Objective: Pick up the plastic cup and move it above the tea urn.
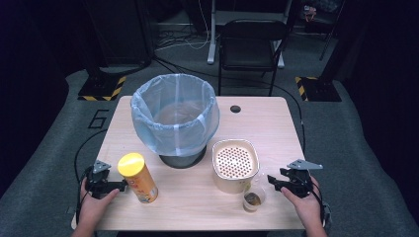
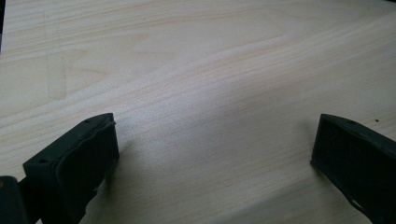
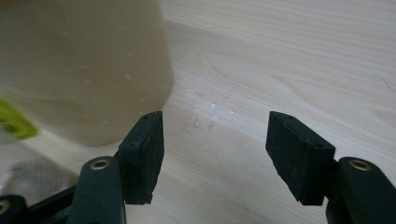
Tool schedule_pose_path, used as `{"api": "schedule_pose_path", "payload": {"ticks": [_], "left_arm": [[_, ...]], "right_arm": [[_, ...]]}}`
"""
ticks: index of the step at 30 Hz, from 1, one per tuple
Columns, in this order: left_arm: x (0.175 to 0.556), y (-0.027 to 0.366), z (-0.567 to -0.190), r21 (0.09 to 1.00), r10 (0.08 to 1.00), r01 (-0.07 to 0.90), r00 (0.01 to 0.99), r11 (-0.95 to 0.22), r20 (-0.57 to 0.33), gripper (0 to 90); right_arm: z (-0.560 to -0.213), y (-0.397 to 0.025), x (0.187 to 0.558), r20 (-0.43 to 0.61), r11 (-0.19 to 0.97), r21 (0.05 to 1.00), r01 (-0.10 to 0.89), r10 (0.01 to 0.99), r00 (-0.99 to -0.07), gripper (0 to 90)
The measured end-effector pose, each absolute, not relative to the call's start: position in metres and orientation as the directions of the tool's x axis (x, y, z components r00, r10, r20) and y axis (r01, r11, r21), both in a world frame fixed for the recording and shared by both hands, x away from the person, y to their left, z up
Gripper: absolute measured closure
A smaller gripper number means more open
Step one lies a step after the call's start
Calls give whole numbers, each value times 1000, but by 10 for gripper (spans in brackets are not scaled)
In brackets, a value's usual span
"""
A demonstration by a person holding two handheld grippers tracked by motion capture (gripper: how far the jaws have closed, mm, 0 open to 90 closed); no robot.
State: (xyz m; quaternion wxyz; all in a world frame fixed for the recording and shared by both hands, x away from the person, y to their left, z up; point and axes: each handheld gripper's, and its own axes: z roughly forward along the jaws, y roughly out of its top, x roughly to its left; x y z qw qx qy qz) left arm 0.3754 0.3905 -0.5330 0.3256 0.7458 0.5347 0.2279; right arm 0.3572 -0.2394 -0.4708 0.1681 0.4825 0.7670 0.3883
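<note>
With the table viewed left to right, we note the left gripper [image 1: 120, 185] released, jaws apart, beside the tilted yellow-lidded canister [image 1: 138, 177], whose long axis leans right. The right gripper [image 1: 272, 181], likewise released, sits just right of the small cup [image 1: 253, 198].

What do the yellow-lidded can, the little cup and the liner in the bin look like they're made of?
The can looks like printed cardboard or thin metal, glossy, with a smooth plastic-looking yellow lid; the pictures leave the body open. The cup seems clear plastic: brown liquid shows through its wall. The liner looks like thin translucent bluish plastic film, wrinkled and folded over the bin's rim.
</note>
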Motion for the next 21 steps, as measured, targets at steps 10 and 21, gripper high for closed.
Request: {"api": "schedule_pose_path", "payload": {"ticks": [10, 21], "left_arm": [[375, 390, -533, 729, 947, 650, 322, -215, -9, 4], [375, 390, -533, 727, 947, 652, 321, -215, -8, 3]], "right_arm": [[-447, -227, 332, 116, 272, 785, 556, 818, -564, 301], [-436, -212, 319, 124, 285, 811, 511, 770, -625, 179]]}}
